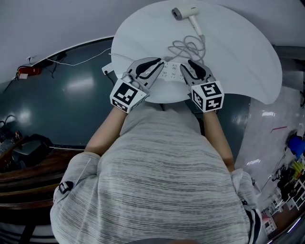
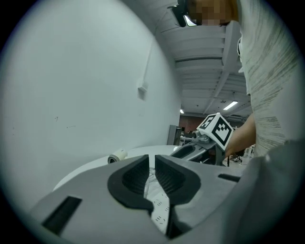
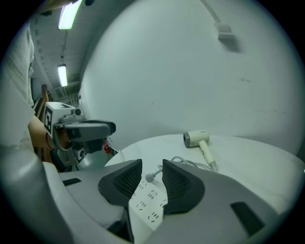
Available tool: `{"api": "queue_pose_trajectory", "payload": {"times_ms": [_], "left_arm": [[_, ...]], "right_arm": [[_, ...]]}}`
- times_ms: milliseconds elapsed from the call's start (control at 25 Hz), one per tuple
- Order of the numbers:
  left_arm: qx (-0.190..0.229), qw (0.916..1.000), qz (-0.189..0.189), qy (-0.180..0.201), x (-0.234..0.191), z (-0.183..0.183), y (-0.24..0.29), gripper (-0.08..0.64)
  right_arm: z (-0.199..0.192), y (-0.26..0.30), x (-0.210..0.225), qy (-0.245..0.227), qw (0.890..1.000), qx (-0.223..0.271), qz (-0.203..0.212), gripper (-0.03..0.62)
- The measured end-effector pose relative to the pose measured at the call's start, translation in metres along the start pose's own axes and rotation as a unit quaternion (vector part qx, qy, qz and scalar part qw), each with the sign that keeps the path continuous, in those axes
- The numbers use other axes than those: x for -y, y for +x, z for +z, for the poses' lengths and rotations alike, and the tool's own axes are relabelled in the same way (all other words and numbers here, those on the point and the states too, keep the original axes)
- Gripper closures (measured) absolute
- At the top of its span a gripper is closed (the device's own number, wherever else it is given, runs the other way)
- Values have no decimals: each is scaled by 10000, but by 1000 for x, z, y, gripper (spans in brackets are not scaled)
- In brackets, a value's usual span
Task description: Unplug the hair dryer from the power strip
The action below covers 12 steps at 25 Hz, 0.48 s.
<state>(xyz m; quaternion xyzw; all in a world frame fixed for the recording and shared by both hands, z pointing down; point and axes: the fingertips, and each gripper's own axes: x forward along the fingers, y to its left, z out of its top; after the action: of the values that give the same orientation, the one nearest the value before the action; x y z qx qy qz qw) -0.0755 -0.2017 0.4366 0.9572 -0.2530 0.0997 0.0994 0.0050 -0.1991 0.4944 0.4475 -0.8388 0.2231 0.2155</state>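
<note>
A cream hair dryer (image 1: pixel 185 12) (image 3: pixel 196 138) (image 2: pixel 116 156) lies at the far side of the round white table (image 1: pixel 238 57). Its loosely coiled cord (image 1: pixel 188 47) (image 3: pixel 190 163) runs to the white power strip (image 1: pixel 171 71) (image 3: pixel 147 200) (image 2: pixel 159 209) at the near edge. A round cord end rests by the strip's far end; whether it is plugged in I cannot tell. My left gripper (image 1: pixel 159 62) (image 2: pixel 151 164) hovers over the strip's left end, jaws nearly together, nothing between them. My right gripper (image 1: pixel 188 64) (image 3: pixel 152 167) hovers over the right end, open and empty.
Dark green floor (image 1: pixel 71 105) surrounds the table, with a red object (image 1: pixel 26 71) and a thin cable at the left. Wooden furniture (image 1: pixel 24 167) with dark gear stands at lower left. Small clutter (image 1: pixel 290 176) lies at the right edge. A white wall rises behind the table.
</note>
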Motion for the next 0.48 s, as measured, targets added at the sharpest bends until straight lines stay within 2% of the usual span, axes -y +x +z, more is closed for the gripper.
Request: {"api": "queue_pose_trajectory", "payload": {"times_ms": [200, 240, 280, 400, 480], "left_arm": [[197, 9997, -148, -68, 7, 19, -6, 548], [222, 9996, -169, -93, 9, 21, -7, 551], [248, 9994, -195, -119, 11, 23, -9, 552], [299, 9988, -336, -183, 19, 27, -13, 552], [272, 9983, -469, -213, 25, 26, -14, 552]], "right_arm": [[40, -36, -21, -86, 9951, 919, 358, 452], [46, -43, -25, -135, 9934, 1055, 422, 472], [50, -50, -30, -196, 9917, 1174, 483, 519], [56, -65, -44, -356, 9880, 1361, 640, 565], [54, -68, -48, -395, 9878, 1346, 674, 567]]}}
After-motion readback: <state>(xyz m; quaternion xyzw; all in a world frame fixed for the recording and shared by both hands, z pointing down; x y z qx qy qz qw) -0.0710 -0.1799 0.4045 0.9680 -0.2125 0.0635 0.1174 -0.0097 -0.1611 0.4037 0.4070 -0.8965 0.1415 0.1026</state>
